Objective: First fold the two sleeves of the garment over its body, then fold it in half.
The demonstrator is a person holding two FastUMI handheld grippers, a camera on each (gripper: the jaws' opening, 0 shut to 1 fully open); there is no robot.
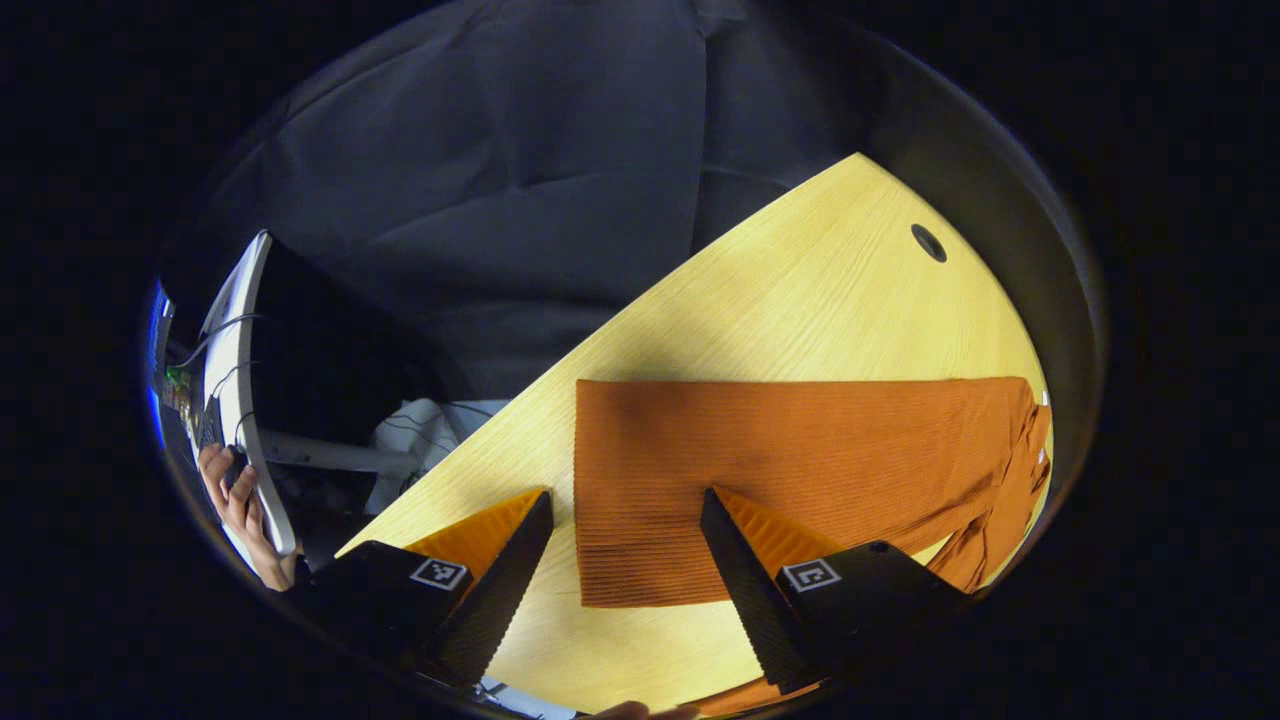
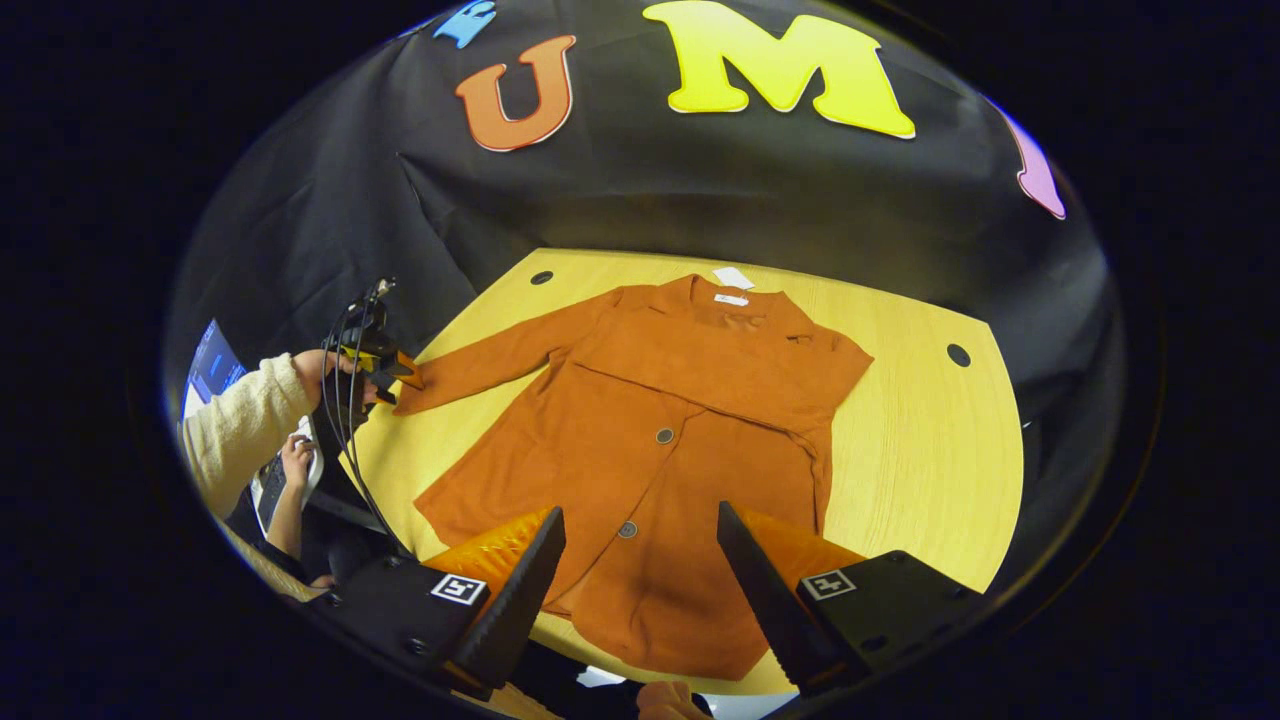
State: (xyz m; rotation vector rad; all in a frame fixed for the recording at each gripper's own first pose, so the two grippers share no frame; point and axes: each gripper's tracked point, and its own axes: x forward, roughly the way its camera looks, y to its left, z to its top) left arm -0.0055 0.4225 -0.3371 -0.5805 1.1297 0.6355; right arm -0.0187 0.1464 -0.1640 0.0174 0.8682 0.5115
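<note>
A: Left gripper (image 1: 625, 520) is spread wide, holding nothing, hanging over the cuff end of the sleeve (image 1: 800, 480) on the wooden table (image 1: 820, 290).

B: Right gripper (image 2: 640, 535) is wide open too, above the coat (image 2: 680, 430) hem. Other sleeve's already folded across, I think. Black cloth behind.
</note>
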